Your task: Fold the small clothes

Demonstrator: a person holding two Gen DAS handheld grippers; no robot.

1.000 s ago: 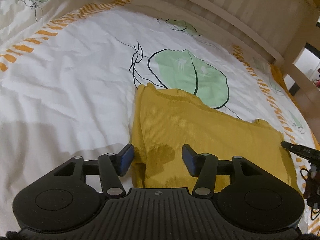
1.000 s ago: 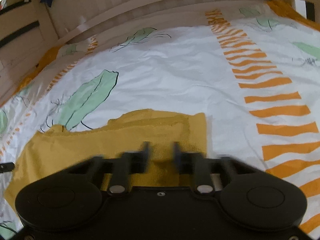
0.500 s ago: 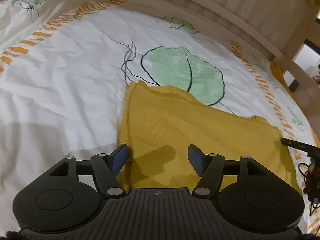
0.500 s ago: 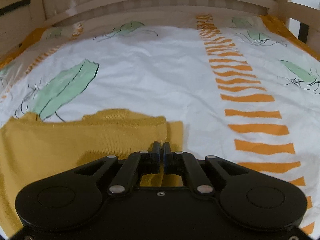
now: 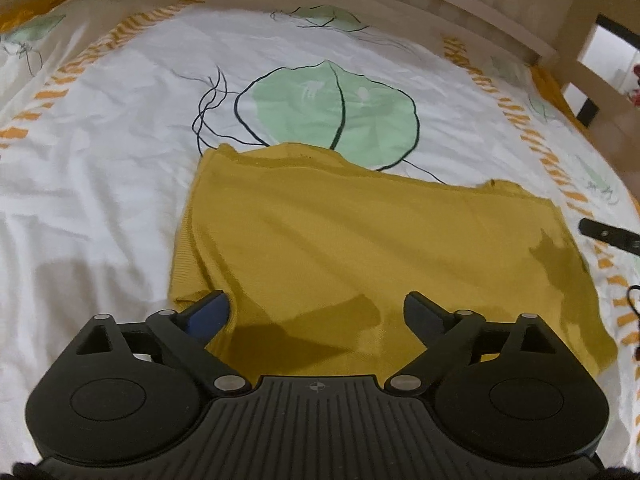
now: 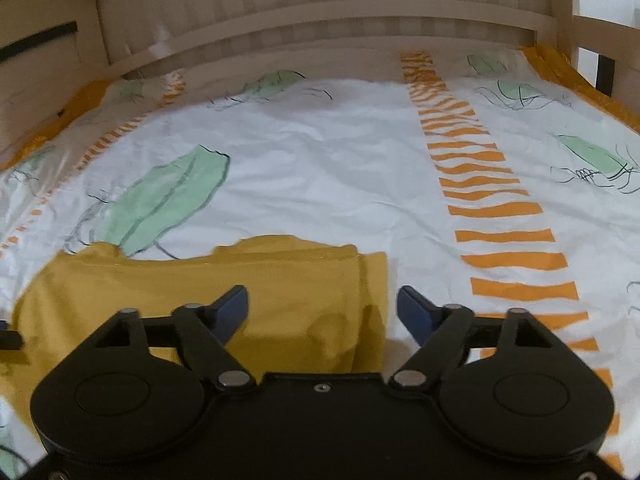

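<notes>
A mustard-yellow knit garment [image 5: 360, 256] lies spread flat on the bed [image 5: 100, 184], on a white cover printed with green leaves and orange dashes. Its far edge overlaps the bottom of the large green leaf [image 5: 336, 112] — the rest of that leaf shows just beyond it. The garment looks folded: on its left side a doubled edge runs toward the near end, and in the right wrist view a narrower layer [image 6: 374, 304] sticks out past the right edge of the upper layer.

The left gripper [image 5: 316, 312] hangs over the near left part of the garment with its fingers [image 5: 210, 312] spreading apart; only cloth lying flat shows between them, and nothing is pinched. The left blue pad sits just at the garment's left border.

The right gripper [image 6: 322, 308] is over the garment's near right corner, its fingers [image 6: 416, 312] also spreading wide — the garment's right edge lies between them, not clamped. The right pad is over bare cover beside the orange stripe [image 6: 500, 236].

A pale wooden slatted bed frame [image 6: 320, 8] closes the far side.
</notes>
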